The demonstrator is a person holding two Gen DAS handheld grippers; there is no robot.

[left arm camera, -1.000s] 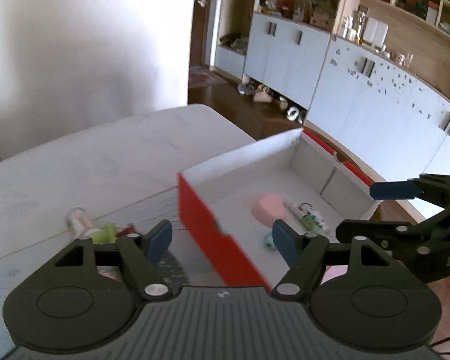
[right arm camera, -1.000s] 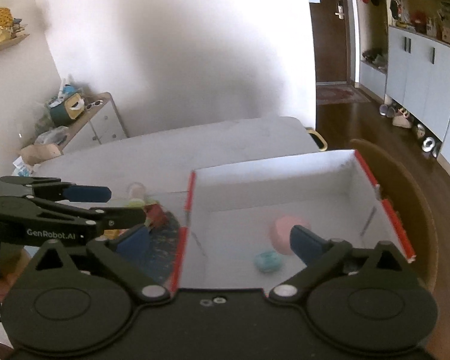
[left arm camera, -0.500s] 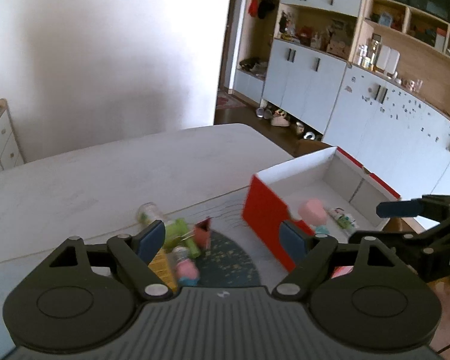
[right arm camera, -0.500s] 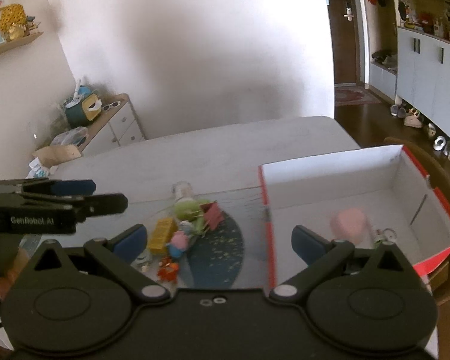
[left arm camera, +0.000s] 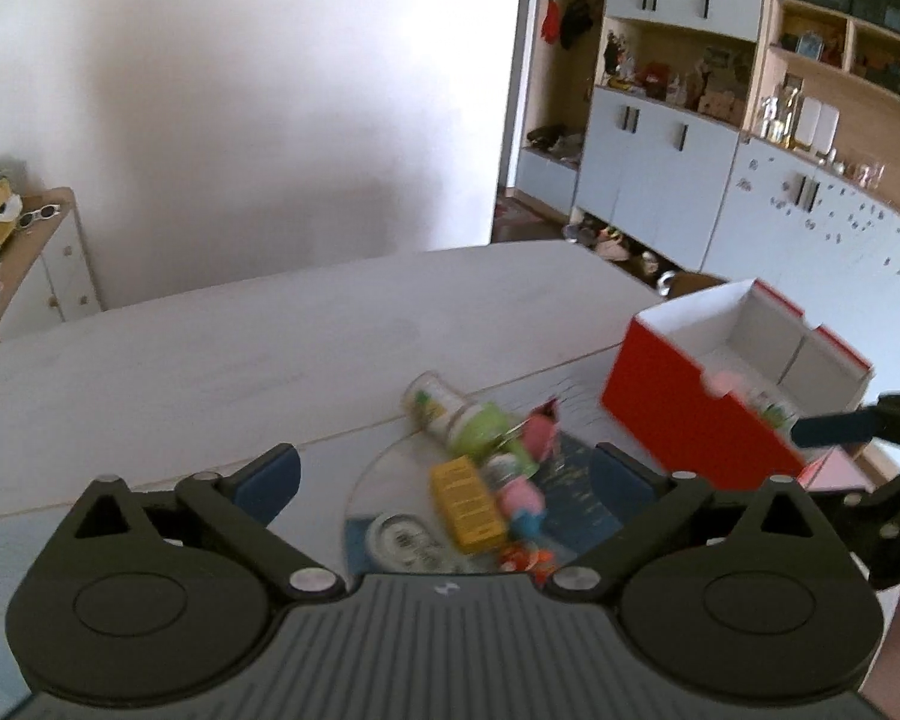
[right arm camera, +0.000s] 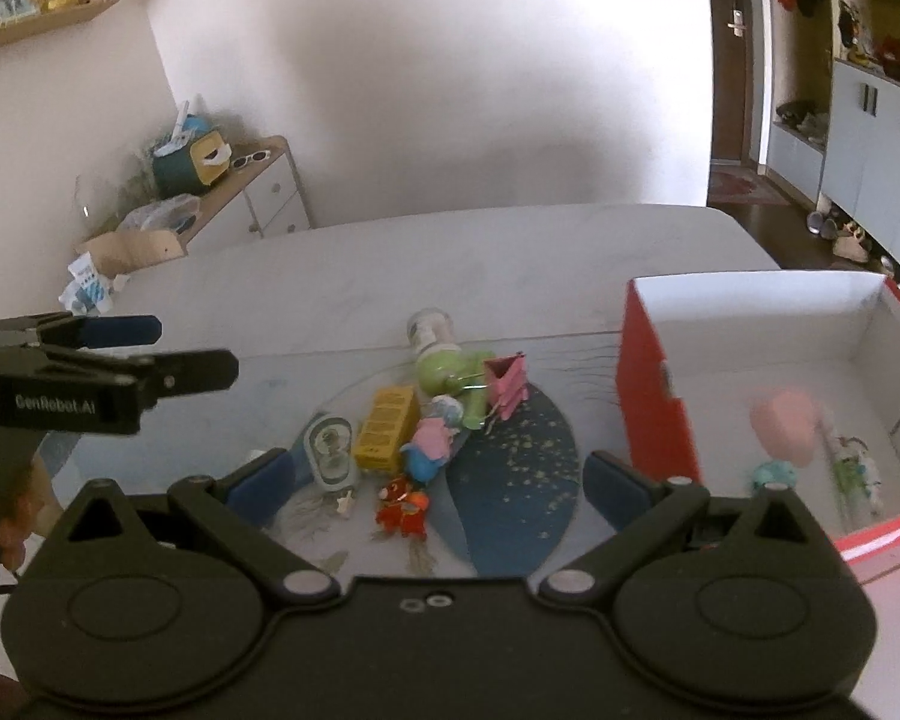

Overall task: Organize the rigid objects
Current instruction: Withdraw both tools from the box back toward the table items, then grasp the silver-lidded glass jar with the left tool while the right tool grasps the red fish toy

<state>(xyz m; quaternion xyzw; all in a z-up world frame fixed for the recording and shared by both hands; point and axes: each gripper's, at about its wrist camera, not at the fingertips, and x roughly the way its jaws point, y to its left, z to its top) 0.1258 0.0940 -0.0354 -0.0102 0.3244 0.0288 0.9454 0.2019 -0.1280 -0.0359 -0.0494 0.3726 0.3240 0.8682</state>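
A pile of small toys lies on the table: a yellow box [right arm camera: 387, 429], a green toy with a clear bottle [right arm camera: 444, 360], a pink binder clip [right arm camera: 506, 387], a pink-and-blue pig figure [right arm camera: 429, 447], a pale oval case [right arm camera: 330, 450] and a red figure [right arm camera: 402, 507]. The red box [right arm camera: 654, 396] with white inside stands to the right and holds a pink block [right arm camera: 786, 435]. My right gripper [right arm camera: 441, 480] is open and empty above the pile. My left gripper [left arm camera: 444, 474] is open and empty, also over the pile [left arm camera: 480, 480].
A dark blue speckled mat [right arm camera: 516, 480] lies under the toys. A low drawer cabinet [right arm camera: 258, 192] stands by the back wall at the left. White cupboards [left arm camera: 678, 180] line the right wall. The left gripper shows in the right wrist view [right arm camera: 120, 354].
Both views have swung left, from the red box towards the toy pile. The box has slid to the right of both frames. Both grippers have stayed open.
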